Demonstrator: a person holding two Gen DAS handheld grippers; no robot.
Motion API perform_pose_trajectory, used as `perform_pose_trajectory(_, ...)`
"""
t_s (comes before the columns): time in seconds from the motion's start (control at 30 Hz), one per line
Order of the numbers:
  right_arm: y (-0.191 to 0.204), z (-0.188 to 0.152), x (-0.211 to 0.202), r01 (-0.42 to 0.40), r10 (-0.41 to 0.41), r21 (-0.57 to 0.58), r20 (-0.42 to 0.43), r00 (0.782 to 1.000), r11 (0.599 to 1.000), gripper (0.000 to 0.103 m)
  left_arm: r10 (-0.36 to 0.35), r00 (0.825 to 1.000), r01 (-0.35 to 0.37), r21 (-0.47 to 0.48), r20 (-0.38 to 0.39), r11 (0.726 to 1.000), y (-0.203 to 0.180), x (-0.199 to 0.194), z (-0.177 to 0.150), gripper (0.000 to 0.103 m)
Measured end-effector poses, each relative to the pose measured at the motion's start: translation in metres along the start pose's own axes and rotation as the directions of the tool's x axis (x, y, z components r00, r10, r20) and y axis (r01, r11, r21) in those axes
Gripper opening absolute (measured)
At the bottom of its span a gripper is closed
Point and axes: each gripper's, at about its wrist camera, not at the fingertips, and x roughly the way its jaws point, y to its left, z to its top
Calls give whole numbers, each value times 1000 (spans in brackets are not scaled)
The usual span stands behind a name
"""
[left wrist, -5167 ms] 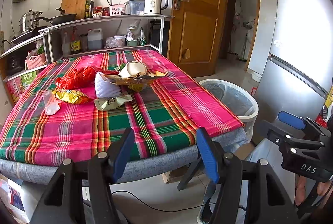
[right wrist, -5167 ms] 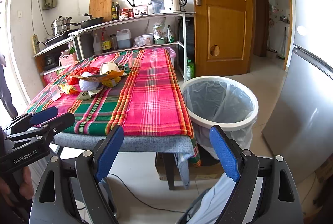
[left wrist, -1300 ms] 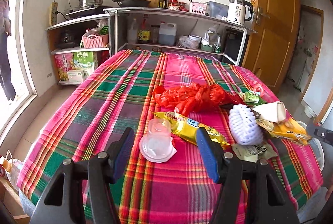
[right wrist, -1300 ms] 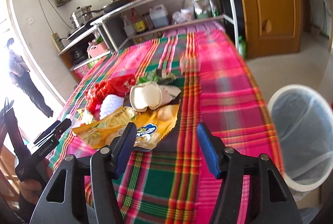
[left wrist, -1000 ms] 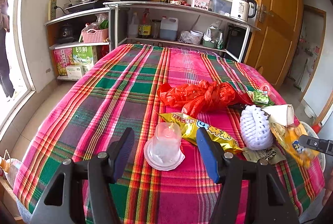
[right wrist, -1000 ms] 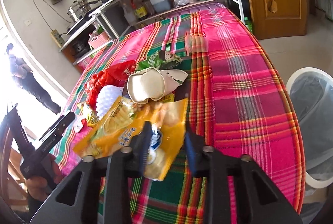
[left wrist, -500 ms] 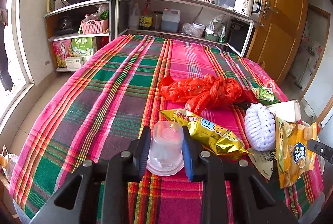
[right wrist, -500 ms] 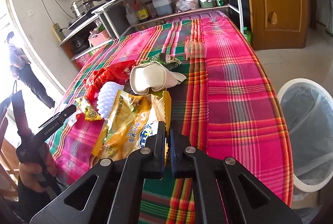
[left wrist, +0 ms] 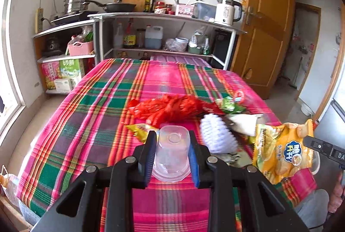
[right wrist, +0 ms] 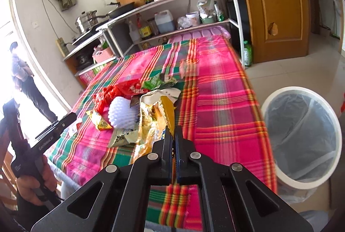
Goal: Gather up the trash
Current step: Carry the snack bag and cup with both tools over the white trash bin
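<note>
The left gripper [left wrist: 171, 146] clamps a clear plastic cup [left wrist: 171, 155], upside down, its blue pads pressed on both sides. Just beyond the cup lie a yellow wrapper [left wrist: 138, 129] and a red bag [left wrist: 166, 108]; a white foam net [left wrist: 217, 134] sits just right of the fingers.

The right gripper [right wrist: 172, 138] is closed tight on a yellow chip bag [right wrist: 151, 124], which hangs off the cloth [right wrist: 215, 107] ahead of its tips. Left of the tips lie the foam net and a small pale packet [right wrist: 124, 137]. A white lined bin [right wrist: 301, 135] stands on the floor to the right of this gripper, beside the table.
</note>
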Motion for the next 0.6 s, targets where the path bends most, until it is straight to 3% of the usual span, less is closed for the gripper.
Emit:
perform_pose_trajectory(0.3,-32,5,-35,39,-43,58,80,996,998,2,-130,991,128,64,13,990,-48,-11,12,29)
perform_pose_trajectory(0.6,-84,5,-59,109,-131,164,130,983,980,2,-254,967,254,151,-23,955,-117,1,20,29)
